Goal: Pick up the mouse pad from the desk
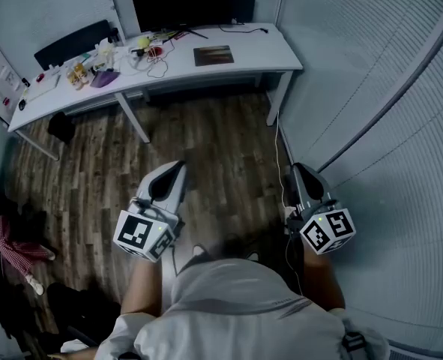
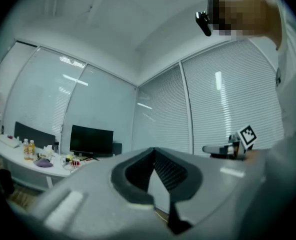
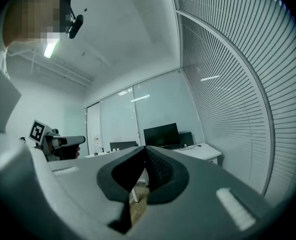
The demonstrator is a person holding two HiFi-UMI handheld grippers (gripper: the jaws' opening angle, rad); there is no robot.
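With your grey left gripper [image 1: 175, 168] and right gripper [image 1: 297, 168] shut empty, you first needed to approach the dark rectangular mouse pad [image 1: 213, 55] on the long white desk [image 1: 270, 51].

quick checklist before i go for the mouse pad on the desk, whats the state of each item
1. mouse pad in sight, lying flat on the desk: ok
2. Nothing lying on top of the pad: ok, as far as the head view shows
3. left gripper empty: ok, jaws together with nothing between them
4. right gripper empty: ok, jaws together with nothing between them
5. Jaws open for a grasp: not ok, both are shut
6. Close enough to the pad: not ok, a stretch of floor lies between the grippers and the desk
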